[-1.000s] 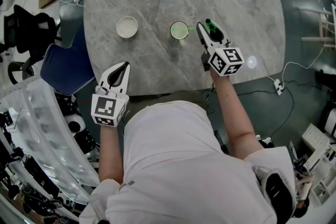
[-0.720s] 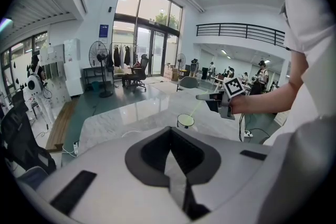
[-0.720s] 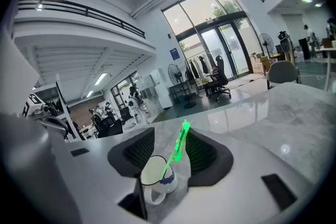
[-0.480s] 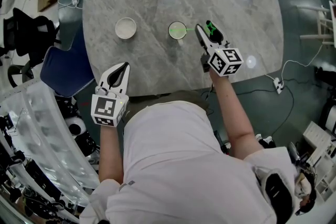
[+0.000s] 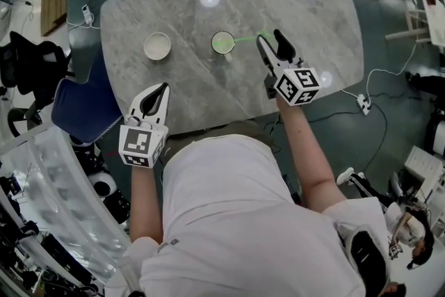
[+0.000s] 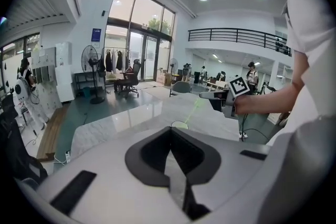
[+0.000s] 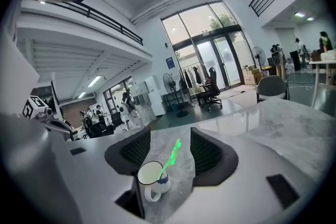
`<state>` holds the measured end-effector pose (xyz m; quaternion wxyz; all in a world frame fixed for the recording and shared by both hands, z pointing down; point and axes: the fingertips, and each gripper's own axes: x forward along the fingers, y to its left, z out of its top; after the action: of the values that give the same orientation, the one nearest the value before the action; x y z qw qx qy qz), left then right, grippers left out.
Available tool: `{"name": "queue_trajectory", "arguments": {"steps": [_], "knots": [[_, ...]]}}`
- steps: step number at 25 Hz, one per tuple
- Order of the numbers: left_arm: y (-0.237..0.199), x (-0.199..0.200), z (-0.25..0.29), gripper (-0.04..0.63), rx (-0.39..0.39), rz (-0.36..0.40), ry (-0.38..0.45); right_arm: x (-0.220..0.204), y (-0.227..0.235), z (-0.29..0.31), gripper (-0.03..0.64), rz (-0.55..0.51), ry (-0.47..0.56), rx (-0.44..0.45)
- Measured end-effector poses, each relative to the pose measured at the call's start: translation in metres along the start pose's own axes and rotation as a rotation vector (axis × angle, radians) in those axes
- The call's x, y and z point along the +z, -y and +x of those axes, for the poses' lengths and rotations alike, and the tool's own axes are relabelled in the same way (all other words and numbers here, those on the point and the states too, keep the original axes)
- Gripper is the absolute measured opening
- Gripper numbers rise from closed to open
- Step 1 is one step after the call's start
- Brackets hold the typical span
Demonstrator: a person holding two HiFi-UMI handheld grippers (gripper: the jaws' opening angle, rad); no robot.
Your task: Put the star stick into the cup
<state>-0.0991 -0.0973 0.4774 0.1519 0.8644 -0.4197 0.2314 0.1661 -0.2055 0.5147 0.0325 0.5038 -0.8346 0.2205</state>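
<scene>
The star stick (image 7: 171, 155) stands in the cup (image 7: 151, 178) just ahead of the right gripper (image 5: 268, 35). Its lower end is inside the cup and its long axis slants up and back toward that gripper, so the star tip sits in the gap between the two jaws. Those jaws are spread wide and opening, and their ribbed dark pads are clear of the stick on both sides. The stick is thin, translucent and bright green. The cup is a white mug with a dark rim, a loop handle facing the gripper and a blue mark on its side. It stands upright on the table (image 5: 313, 31), a glossy grey-white marbled top with rounded corners and bright light spots. The left gripper (image 5: 164, 87) is well off to the other gripper's left at the near table edge, its jaws closed together with nothing between them. Ahead of it stands a small round white bowl (image 5: 157, 46), apart from the cup. A blue chair (image 5: 80, 104) is beside the left gripper, off the table. Nothing lies between the right gripper and the cup.
</scene>
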Motion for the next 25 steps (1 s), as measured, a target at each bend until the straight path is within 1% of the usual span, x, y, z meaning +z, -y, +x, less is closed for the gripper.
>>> {"name": "queue_trajectory", "arguments": {"steps": [4, 8, 12, 18, 25], "knots": [[0.005, 0.012, 0.001, 0.0, -0.034, 0.019, 0.035, 0.017, -0.01, -0.028, 0.194, -0.057, 0.036, -0.033], [0.006, 0.026, 0.005, 0.0, -0.069, 0.045, 0.066, 0.032, -0.025, -0.051, 0.123, -0.127, 0.063, -0.055], [0.011, 0.044, 0.006, 0.0, -0.107, 0.07, 0.11, 0.044, -0.042, -0.074, 0.061, -0.143, 0.086, -0.068], [0.027, 0.072, 0.004, 0.0, -0.17, 0.132, 0.192, 0.058, -0.078, -0.103, 0.014, -0.166, 0.133, -0.062], [0.038, 0.092, 0.0, 0.0, -0.223, 0.188, 0.254, 0.065, -0.119, -0.124, 0.011, -0.227, 0.147, -0.072]]}}
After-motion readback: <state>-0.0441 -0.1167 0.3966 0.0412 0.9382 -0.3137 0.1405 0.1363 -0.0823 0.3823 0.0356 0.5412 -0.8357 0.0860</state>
